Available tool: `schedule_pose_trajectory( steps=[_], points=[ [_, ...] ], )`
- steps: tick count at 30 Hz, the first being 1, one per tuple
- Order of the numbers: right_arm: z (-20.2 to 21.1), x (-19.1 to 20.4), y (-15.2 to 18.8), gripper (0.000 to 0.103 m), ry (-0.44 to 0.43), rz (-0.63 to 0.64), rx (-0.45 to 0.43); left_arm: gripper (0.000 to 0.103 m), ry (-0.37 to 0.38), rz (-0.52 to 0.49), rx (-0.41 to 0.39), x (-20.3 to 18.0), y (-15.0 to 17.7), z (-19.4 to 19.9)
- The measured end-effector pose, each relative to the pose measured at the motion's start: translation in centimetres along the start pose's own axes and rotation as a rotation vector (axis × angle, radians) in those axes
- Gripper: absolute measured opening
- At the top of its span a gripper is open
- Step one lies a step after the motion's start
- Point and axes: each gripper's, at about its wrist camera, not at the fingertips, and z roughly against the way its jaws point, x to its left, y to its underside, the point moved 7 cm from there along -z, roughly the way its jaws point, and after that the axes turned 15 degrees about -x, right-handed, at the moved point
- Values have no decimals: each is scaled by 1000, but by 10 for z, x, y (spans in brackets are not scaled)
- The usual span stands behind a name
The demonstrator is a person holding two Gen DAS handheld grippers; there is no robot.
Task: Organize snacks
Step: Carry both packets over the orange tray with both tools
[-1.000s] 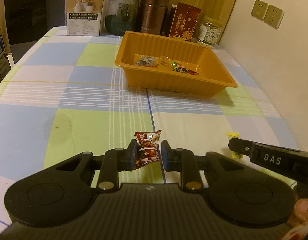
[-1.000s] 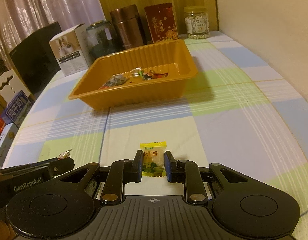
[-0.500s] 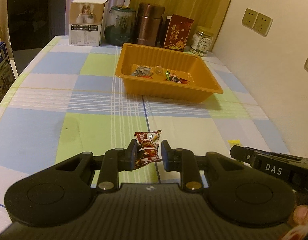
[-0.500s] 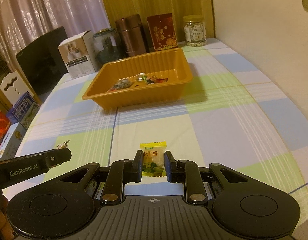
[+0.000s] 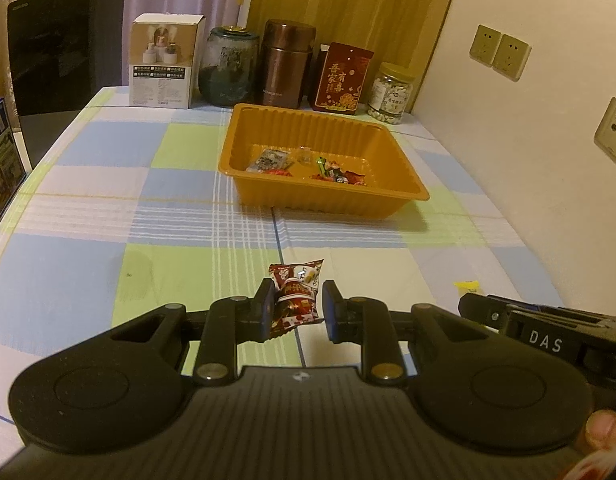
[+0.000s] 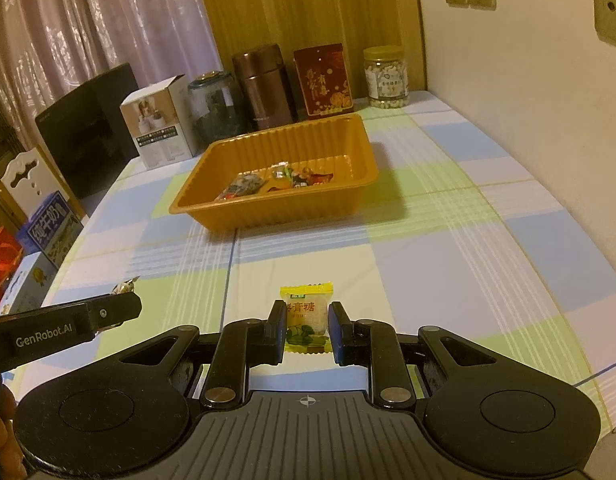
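Note:
My left gripper (image 5: 298, 306) is shut on a red snack packet (image 5: 296, 298), held above the checked tablecloth. My right gripper (image 6: 307, 330) is shut on a yellow candy packet (image 6: 307, 318), also held above the cloth. The orange tray (image 5: 396, 190) stands further back at the table's middle with several wrapped snacks (image 5: 308, 164) in it; it also shows in the right wrist view (image 6: 268, 216). The right gripper's tip shows at the left view's right edge (image 5: 474, 304), the left gripper's tip at the right view's left edge (image 6: 120, 306).
Along the table's back edge stand a white box (image 5: 164, 66), a glass jar (image 5: 228, 66), a brown flask (image 5: 286, 64), a red box (image 5: 342, 78) and a small clear jar (image 5: 390, 92). A black chair back (image 5: 64, 48) is at left. A wall (image 5: 548, 160) runs along the right.
Both grippers have risen and drawn back from the tray with their packets still held; the tray looks smaller and farther away.

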Motion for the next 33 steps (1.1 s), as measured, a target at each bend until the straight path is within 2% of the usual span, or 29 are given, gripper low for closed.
schedule_pose_trajectory(
  steps=[17, 33],
  points=[
    [-14, -15, -29, 23, 34, 14, -14, 22, 41, -6, -4, -6, -23, -15],
    [-59, -9, -79, 23, 8, 82, -50, 22, 64, -17, -46, -8, -75, -59]
  ],
)
